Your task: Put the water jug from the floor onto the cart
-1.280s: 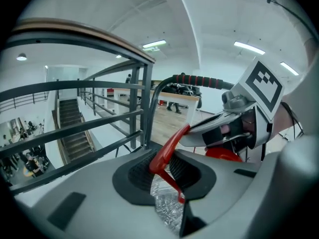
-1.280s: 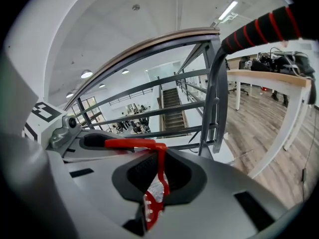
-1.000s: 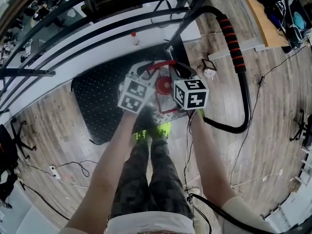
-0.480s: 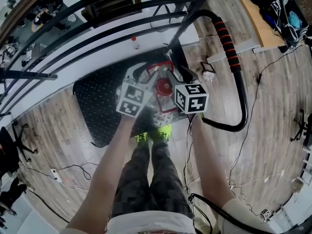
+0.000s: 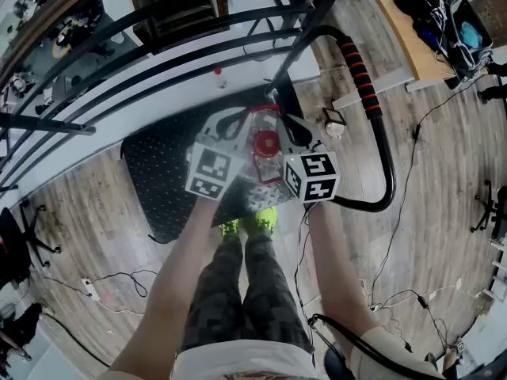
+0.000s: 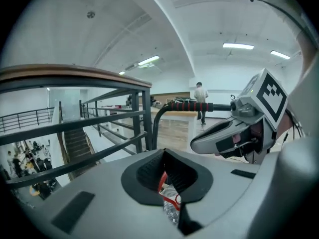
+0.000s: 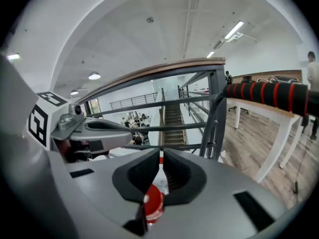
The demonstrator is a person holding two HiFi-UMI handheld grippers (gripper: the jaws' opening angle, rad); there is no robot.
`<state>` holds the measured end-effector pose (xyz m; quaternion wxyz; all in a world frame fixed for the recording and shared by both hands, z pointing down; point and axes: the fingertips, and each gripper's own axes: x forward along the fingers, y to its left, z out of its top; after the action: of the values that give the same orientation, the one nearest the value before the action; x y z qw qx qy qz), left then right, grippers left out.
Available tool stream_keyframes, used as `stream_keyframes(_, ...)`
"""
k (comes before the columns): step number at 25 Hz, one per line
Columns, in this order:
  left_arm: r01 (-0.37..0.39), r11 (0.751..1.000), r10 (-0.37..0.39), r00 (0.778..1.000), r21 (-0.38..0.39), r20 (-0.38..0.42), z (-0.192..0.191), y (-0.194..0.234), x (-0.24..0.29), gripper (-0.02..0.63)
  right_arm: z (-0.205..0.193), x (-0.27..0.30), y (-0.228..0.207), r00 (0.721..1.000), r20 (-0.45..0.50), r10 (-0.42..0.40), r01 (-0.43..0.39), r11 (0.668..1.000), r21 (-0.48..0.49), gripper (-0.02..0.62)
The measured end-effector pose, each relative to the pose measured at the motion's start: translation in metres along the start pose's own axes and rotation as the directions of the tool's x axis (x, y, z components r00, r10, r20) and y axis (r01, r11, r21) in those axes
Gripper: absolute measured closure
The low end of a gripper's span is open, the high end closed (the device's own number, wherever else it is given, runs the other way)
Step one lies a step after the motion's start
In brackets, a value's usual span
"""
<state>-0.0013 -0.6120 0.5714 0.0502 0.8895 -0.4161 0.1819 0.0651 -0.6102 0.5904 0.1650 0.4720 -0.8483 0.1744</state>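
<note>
The water jug (image 5: 261, 182) is clear plastic with a red cap (image 5: 264, 142) and a thin red carry handle (image 5: 261, 109). It hangs in front of the person's green shoes, at the near edge of the cart's black deck (image 5: 162, 172). My left gripper (image 5: 240, 119) has just closed, and its pads pinch the red handle (image 6: 162, 182). My right gripper (image 5: 285, 122) has just closed too, with a strip of the red handle (image 7: 160, 158) between its pads and the cap (image 7: 153, 203) right below. Each gripper faces the other across the handle.
The cart's push handle (image 5: 358, 62), with red and black grips, curves around at the right. A dark metal railing (image 5: 158, 22) with a wooden top rail stands just beyond the cart. Cables (image 5: 103, 279) lie on the wooden floor at the left and right.
Both grippers and the jug between them have risen together toward the camera. The red handle loop now stands pulled up tight between the two sets of jaws.
</note>
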Motion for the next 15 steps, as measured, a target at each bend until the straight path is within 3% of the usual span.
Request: stream_keyframes(15,0.03,0.999,-0.026,0.993,-0.035,0.111,0.06,-0.025,-0.039,0.594,0.063,-0.045,0.042,0.989,0.143,0.048,-0.045,0.999,-0.018,0.575)
